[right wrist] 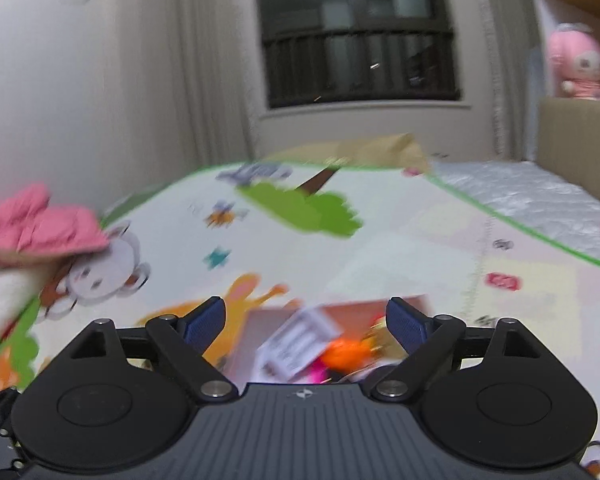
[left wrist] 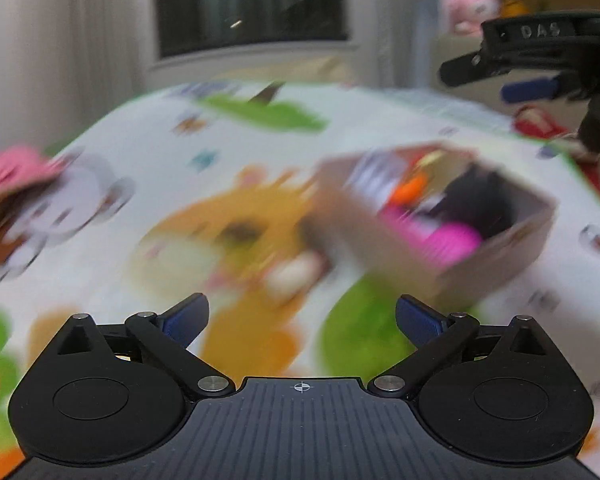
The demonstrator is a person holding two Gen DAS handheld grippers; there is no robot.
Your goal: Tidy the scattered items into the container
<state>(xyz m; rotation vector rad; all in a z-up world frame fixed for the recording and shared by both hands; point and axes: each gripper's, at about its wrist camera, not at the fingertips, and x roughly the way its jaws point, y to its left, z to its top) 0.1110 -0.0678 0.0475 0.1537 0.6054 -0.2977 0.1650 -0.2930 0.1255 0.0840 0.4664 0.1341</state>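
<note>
A grey-brown cardboard box (left wrist: 512, 248) stands on the play mat, right of centre in the blurred left wrist view. Inside it lie a pink item (left wrist: 440, 236), an orange item (left wrist: 410, 188), something black and a white labelled packet (left wrist: 376, 176). My left gripper (left wrist: 303, 318) is open and empty, short of the box. My right gripper (left wrist: 484, 82) shows at the upper right beyond the box. In the right wrist view my right gripper (right wrist: 305, 320) hangs open and empty over the box (right wrist: 266, 320), above the white packet (right wrist: 296, 344) and the orange item (right wrist: 346, 354).
A pink cloth (right wrist: 40, 224) lies at the mat's left edge, also visible as a pink cloth (left wrist: 12, 172) in the left view. A cartoon-print mat (right wrist: 380, 240) covers the floor. Brown paper (right wrist: 380, 148) lies at its far edge. A pink plush toy (right wrist: 578, 64) sits on a ledge at right.
</note>
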